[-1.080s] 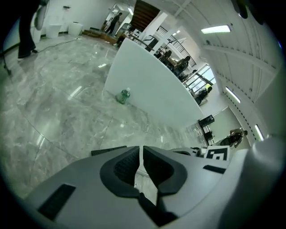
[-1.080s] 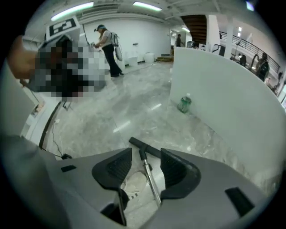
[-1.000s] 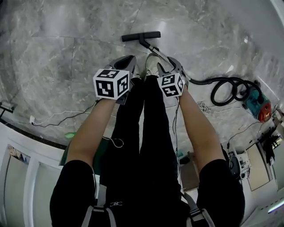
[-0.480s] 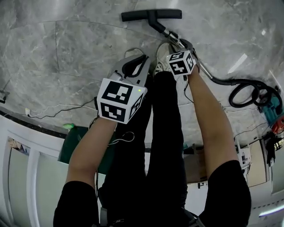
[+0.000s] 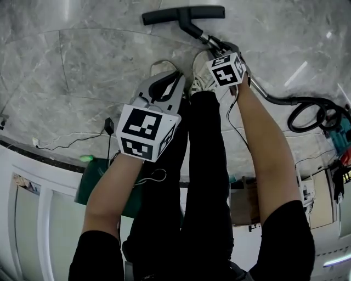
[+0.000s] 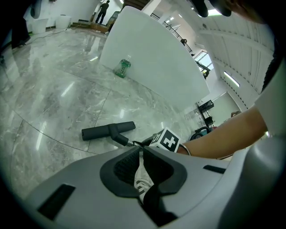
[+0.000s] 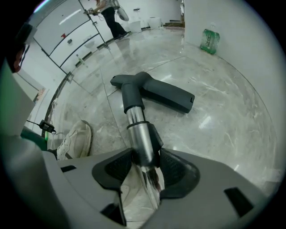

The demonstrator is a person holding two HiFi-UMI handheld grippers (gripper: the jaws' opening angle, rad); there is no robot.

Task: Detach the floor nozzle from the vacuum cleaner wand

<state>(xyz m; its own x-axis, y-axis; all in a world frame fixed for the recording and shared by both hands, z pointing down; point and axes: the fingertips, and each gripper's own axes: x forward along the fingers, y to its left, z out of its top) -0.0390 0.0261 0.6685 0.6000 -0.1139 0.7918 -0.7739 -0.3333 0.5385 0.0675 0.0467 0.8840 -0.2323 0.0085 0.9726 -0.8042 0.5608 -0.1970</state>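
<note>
The black floor nozzle [image 5: 184, 13] lies flat on the marble floor, joined by its neck to the shiny metal wand [image 7: 140, 138]. My right gripper [image 7: 143, 159] is shut on the wand just behind the nozzle's collar, pointing steeply down; in the head view the right gripper [image 5: 216, 49] sits by the person's white shoe [image 5: 202, 74]. The nozzle [image 7: 156, 91] is right ahead of its jaws. My left gripper [image 5: 170, 77] hangs to the left, apart from the wand. Its jaws [image 6: 139, 152] are shut with nothing held, and the nozzle [image 6: 107, 131] lies beyond them.
A black hose [image 5: 307, 110] curls from the wand to the teal vacuum body [image 5: 343, 129] at the right. A thin cable [image 5: 66, 144] runs over the floor at the left. A green bottle [image 6: 122, 68] stands by a white wall panel [image 6: 156, 58]. The person's legs fill the middle.
Both grippers have sunk toward the floor. The right one has stayed on the wand and is now closer to the nozzle. The left gripper stays shut and empty.
</note>
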